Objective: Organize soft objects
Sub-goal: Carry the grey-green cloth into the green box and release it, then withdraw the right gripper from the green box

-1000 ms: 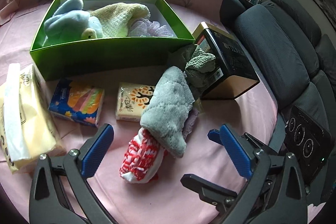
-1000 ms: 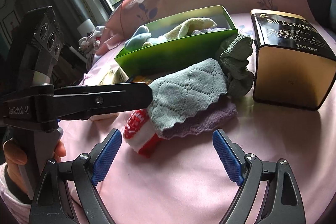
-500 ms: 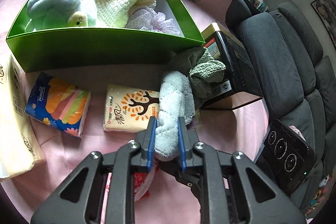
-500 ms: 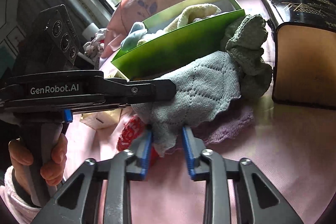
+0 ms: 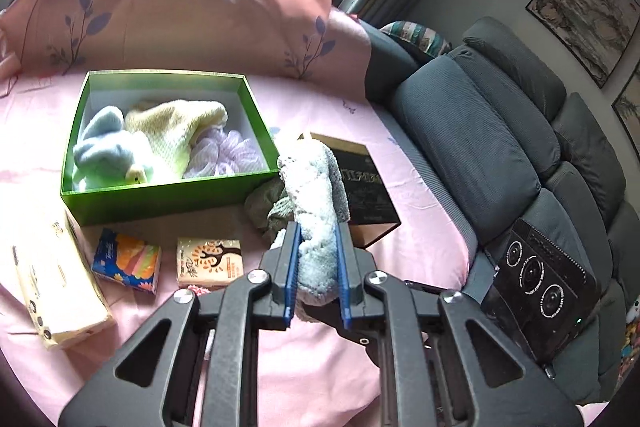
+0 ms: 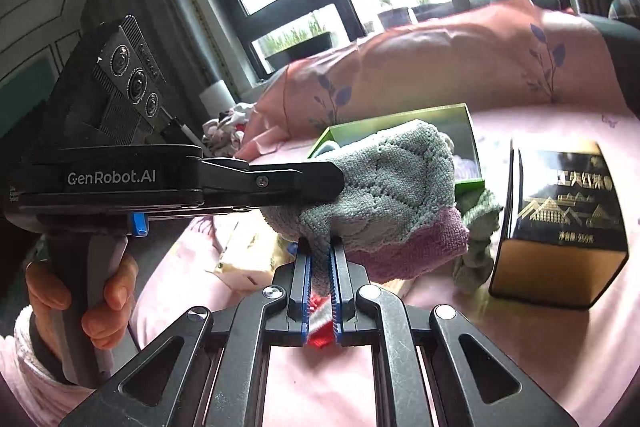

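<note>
Towel, grey-blue, quilted (image 5: 316, 195): held off the pink bedcover (image 5: 360, 379), long axis running away from the tools toward the box. Left gripper (image 5: 317, 279): clamped on its near end. Right gripper (image 6: 319, 287): clenched on a lower edge, a purple cloth (image 6: 420, 247) hanging with it. Green box (image 5: 168, 195): beyond and left of the left gripper, already holding soft items. Judged nearer hand for delivery: left.
</note>
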Demonstrator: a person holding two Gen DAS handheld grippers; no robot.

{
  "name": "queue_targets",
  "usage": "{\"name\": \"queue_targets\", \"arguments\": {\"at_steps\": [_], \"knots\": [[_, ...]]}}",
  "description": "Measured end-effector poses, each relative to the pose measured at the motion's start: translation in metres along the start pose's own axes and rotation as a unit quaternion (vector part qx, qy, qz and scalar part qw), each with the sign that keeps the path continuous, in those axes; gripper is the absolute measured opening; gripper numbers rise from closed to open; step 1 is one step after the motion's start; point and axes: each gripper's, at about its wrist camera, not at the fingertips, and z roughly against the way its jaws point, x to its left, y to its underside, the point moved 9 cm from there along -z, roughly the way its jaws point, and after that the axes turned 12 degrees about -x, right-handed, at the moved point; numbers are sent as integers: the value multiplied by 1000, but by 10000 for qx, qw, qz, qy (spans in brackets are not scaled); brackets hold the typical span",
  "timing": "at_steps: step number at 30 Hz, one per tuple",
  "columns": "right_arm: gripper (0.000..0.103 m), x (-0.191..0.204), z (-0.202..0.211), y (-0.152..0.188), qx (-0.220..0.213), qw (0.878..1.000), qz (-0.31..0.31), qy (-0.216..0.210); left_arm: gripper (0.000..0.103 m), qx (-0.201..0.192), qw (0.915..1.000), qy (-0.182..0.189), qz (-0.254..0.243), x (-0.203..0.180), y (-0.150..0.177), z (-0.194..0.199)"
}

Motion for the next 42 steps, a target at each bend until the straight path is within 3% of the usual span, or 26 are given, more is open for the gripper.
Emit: {"name": "queue_targets", "arguments": {"at_steps": [6, 12, 16, 21, 22, 23, 25, 26, 27, 29, 32, 33, 34, 36, 38, 42], "knots": [[9, 18, -18, -58, -288, 9974, 665, -32, 16, -507, 9974, -344, -379, -4, -60, 14], [9, 9, -76, -81, -139, 9974, 701, -86, 16, -599, 9942, -830, -332, 40, -96, -11], [10, -12, -131, -70, 204, 9984, 531, -18, 17, -408, 9890, -1368, -389, 86, -100, -44], [10, -39, -190, -32, 782, 9956, 434, 271, 19, 69, 9811, -1925, -205, 144, -80, -88], [10, -45, -198, -26, 884, 9948, 404, 318, 20, 155, 9783, -2057, -179, 154, -76, -95], [10, -49, -204, -20, 987, 9936, 388, 388, 28, 249, 9754, -2184, -155, 162, -73, -100], [16, -58, -210, -12, 1135, 9906, 453, 619, 56, 304, 9707, -2380, -129, 176, -69, -104], [29, -61, -210, -10, 1174, 9895, 485, 690, 79, 302, 9696, -2426, -126, 179, -69, -104], [46, -63, -208, -9, 1160, 9896, 485, 693, 88, 292, 9693, -2436, -133, 181, -69, -103], [65, -67, -201, -10, 1082, 9905, 420, 733, 89, 266, 9689, -2453, -176, 182, -70, -99], [67, -71, -184, -13, 1034, 9902, 287, 898, 92, 226, 9660, -2559, -285, 178, -71, -90], [67, -72, -177, -14, 1015, 9898, 269, 965, 101, 170, 9654, -2581, -320, 176, -72, -84], [68, -73, -169, -15, 984, 9891, 278, 1058, 102, 89, 9645, -2612, -366, 173, -73, -79], [84, -74, -153, -17, 930, 9879, 286, 1208, 102, 6, 9621, -2683, -486, 166, -72, -67], [92, -72, -135, -18, 900, 9874, 237, 1283, 102, -37, 9608, -2714, -561, 157, -69, -55], [92, -70, -100, -15, 884, 9846, 118, 1501, 102, -95, 9580, -2787, -672, 138, -52, -31]]}}
